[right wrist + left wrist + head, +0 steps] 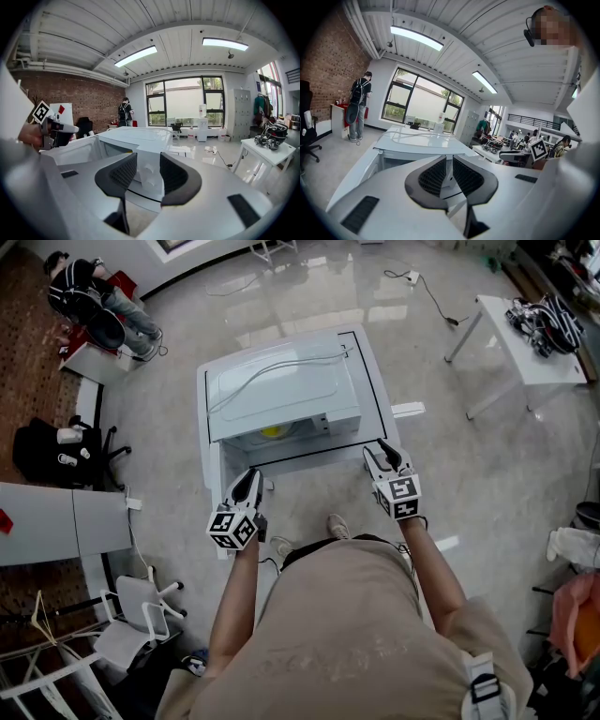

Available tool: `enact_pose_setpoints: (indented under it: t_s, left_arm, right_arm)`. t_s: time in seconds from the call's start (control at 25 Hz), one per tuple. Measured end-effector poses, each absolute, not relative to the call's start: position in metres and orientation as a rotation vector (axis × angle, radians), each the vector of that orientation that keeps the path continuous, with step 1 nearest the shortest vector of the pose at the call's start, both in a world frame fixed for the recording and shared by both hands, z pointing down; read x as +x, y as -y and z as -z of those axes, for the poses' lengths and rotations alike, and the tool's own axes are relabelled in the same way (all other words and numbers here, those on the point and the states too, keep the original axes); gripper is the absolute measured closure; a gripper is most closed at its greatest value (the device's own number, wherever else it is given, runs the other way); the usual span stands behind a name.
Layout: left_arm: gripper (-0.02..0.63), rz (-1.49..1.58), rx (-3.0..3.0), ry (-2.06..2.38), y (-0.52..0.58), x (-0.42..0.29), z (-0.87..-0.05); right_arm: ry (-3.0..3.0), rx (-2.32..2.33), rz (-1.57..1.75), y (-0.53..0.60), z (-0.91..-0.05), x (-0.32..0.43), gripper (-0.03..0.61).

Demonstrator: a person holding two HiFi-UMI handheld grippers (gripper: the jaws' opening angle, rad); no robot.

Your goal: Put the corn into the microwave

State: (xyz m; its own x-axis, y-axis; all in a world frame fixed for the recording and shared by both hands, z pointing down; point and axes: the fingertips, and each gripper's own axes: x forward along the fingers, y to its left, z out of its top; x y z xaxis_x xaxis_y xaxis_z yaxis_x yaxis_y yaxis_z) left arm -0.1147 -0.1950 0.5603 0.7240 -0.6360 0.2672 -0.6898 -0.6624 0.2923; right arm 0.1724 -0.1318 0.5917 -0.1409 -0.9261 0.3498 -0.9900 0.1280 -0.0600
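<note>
The white microwave (281,390) stands on a white table (380,390) in front of me. A bit of yellow, the corn (273,431), shows inside its open front. Its door (214,493) hangs open at the left, close beside my left gripper (248,479). That gripper (449,159) holds nothing, its jaws only a narrow slit apart. My right gripper (382,456) hovers at the table's front right corner, open and empty. In the right gripper view (148,161) the microwave's (136,136) control panel shows between the jaws, and the door (70,152) to the left.
A person with a backpack (94,296) stands at the back left near a red box. A small white table (525,343) with cables on it is at the right, a power cord (422,287) on the floor. A white chair (141,615) and a desk stand at my left.
</note>
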Motion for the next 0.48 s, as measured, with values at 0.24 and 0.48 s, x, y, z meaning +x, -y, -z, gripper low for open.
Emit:
enact_pose_setpoints:
  t_s: [0.24, 0.48]
  left_arm:
    - [0.580, -0.188, 2.545, 1.014, 0.188, -0.114, -0.561]
    - [0.580, -0.193, 2.549, 0.996, 0.183, -0.111, -0.564]
  right_arm:
    - [2.186, 1.863, -0.415, 0.128, -0.596, 0.163, 0.419]
    - [2.202, 1.845, -0.418, 0.127, -0.601, 0.154, 0.419]
